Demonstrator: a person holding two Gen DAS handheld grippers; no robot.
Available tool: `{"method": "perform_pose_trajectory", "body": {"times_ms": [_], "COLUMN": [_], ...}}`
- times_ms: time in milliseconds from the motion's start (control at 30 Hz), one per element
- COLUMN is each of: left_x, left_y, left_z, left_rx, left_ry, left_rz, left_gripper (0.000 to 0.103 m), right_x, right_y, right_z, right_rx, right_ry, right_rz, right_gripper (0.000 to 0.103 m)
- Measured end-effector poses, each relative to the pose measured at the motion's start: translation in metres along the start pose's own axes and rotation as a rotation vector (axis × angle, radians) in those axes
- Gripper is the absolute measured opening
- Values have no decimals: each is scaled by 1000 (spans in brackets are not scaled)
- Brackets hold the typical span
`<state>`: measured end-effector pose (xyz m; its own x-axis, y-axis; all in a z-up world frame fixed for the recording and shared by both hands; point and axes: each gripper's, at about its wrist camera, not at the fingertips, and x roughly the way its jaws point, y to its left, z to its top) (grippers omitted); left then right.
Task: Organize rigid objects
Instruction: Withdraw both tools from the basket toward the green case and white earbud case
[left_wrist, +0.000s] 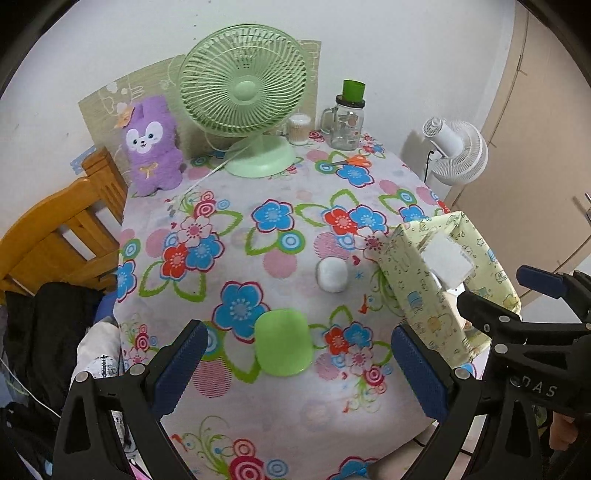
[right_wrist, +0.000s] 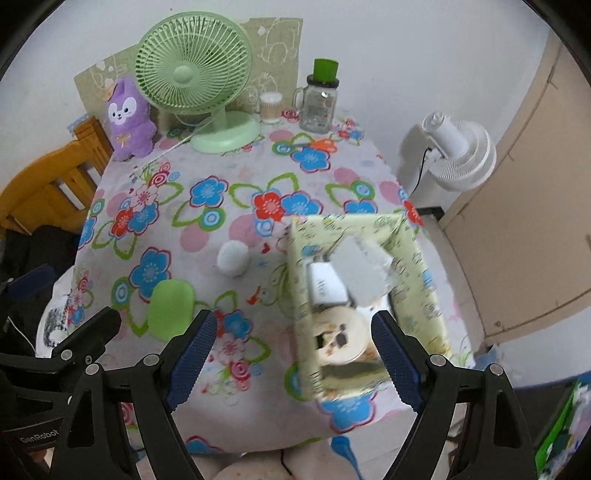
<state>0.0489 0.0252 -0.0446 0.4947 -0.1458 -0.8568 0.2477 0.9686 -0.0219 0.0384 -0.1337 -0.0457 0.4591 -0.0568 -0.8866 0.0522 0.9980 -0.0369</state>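
A green oval case (left_wrist: 282, 341) lies on the flowered tablecloth (left_wrist: 258, 402) just ahead of my open, empty left gripper (left_wrist: 295, 369). A white round object (left_wrist: 331, 274) sits further in. A patterned fabric storage box (left_wrist: 424, 295) stands at the table's right side. In the right wrist view the box (right_wrist: 424, 280) holds a white box (right_wrist: 327, 288), a grey-white packet (right_wrist: 364, 269) and a round cream item (right_wrist: 340, 336). My right gripper (right_wrist: 291, 362) is open and empty, above the box's near edge. The green case (right_wrist: 170, 308) and white round object (right_wrist: 232, 258) lie to its left.
A green desk fan (left_wrist: 243, 96), purple plush (left_wrist: 151, 144), glass jar mug with a green cup on top (left_wrist: 347, 118) and cotton-swab jar (left_wrist: 298, 129) stand at the back. Scissors (left_wrist: 351, 161) lie near the mug. A wooden chair (left_wrist: 55, 236) is left, a white floor fan (left_wrist: 458, 151) right.
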Motion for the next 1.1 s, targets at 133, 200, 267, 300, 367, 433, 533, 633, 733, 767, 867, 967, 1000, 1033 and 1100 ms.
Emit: {"method": "perform_pose_trajectory", "body": {"times_ms": [133,200,267,300,367,433,533,633,733,767,867,967,1000,1033,1100], "left_x": [-4,-6,-7,-8,-8,-7,-5,-2,1,1,6,13,16,18,25], "left_y": [18,27,36,40,48,57,69,77,79,81,83,83,82,82,81], "left_z": [-7,-10,-13,-14,-17,-19,-23,-24,-24,-23,-21,-18,-17,-16,-13], "left_rx": [10,14,17,20,26,27,18,14,18,17,13,12,11,10,1], "left_ry": [-2,-4,-4,-5,-8,-4,5,16,22,24,32,42,48,52,65], "left_rz": [-14,-20,-26,-27,-27,-24,-34,-47,-48,-49,-55,-56,-56,-55,-54], "left_gripper": [101,101,101,101,101,101,101,101,101,101,101,101,101,101,101], "right_x": [-3,-3,-4,-4,-4,-4,-4,-4,-2,-1,5,12,14,17,23], "right_y": [19,27,37,42,51,59,69,76,80,81,81,81,80,79,77], "right_z": [-5,-7,-10,-11,-13,-14,-16,-17,-17,-16,-13,-9,-8,-6,-2], "right_rx": [18,30,41,42,46,52,55,52,58,61,67,66,65,63,58], "right_ry": [-2,3,4,5,11,18,22,22,23,26,34,36,36,37,44], "right_rz": [2,10,10,10,12,16,15,3,-6,-4,5,0,-2,0,6], "right_gripper": [87,87,87,87,87,87,87,87,87,87,87,87,87,87,87]}}
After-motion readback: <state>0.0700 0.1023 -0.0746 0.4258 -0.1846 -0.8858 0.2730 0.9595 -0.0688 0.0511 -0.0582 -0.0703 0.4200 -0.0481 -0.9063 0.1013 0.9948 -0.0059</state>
